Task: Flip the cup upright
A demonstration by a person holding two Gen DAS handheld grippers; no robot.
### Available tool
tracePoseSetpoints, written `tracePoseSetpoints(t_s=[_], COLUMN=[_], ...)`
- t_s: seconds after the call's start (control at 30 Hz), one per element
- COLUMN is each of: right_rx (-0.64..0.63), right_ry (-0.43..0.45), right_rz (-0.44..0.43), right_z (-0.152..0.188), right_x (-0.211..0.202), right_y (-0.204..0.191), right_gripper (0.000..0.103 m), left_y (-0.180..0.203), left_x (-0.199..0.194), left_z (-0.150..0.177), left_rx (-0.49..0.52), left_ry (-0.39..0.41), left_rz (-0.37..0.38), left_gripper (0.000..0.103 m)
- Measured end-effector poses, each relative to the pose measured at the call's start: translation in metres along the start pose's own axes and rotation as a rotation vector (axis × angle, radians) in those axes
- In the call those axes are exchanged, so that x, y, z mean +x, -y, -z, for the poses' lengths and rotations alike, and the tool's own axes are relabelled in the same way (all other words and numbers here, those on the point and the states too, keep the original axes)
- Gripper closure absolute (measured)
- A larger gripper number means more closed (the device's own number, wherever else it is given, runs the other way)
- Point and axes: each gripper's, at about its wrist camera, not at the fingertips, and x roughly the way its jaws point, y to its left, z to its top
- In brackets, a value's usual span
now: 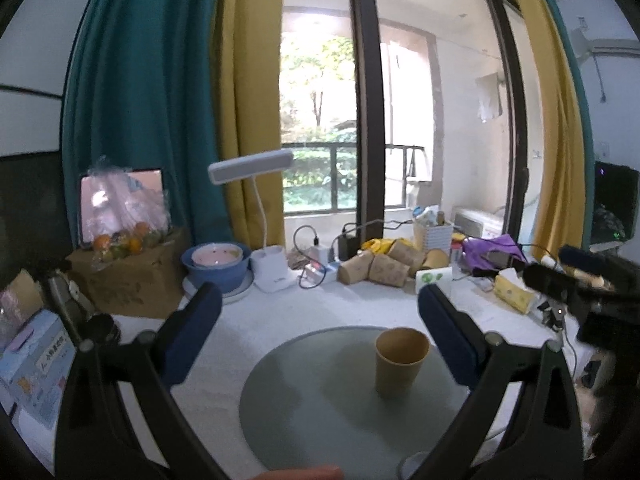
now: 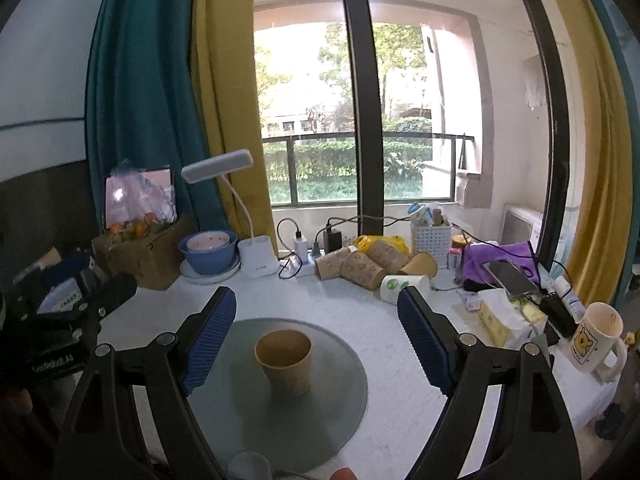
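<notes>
Both claws are held wide apart and empty above the round grey mat, with the brown paper cup standing upright.

The left claw (image 1: 320, 320) is spread, the brown paper cup (image 1: 401, 361) being seen ahead, nearer its right finger, on the round grey mat (image 1: 320, 408). The right claw (image 2: 316, 320) is likewise spread, the cup (image 2: 285, 361) lying ahead toward its left finger. Beyond both, tipped paper cups (image 2: 360, 266) are piled on the white desk (image 2: 320, 304).
</notes>
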Motion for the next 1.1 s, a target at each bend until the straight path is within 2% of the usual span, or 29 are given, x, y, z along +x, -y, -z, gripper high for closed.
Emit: tracePoseSetpoints(t_s=[0.3, 0.6, 1.1], right_rx=[-0.005, -0.028, -0.032], right_ry=[0.007, -0.005, -0.018], right_rz=[0.023, -0.007, -0.005], right_z=[0.002, 0.002, 0.004], right_x=[0.0, 0.002, 0.005], right_y=[-0.002, -0.014, -0.016], right_gripper=[0.018, 0.018, 0.018], left_y=[-0.001, -0.006, -0.004], left_x=[-0.006, -0.013, -0.014], left_z=[0.002, 0.001, 0.003], left_rx=[-0.032, -0.035, -0.039], left_ry=[0.021, 0.037, 0.036], left_rz=[0.019, 0.034, 0.044], left_gripper=[0.004, 0.004, 0.004])
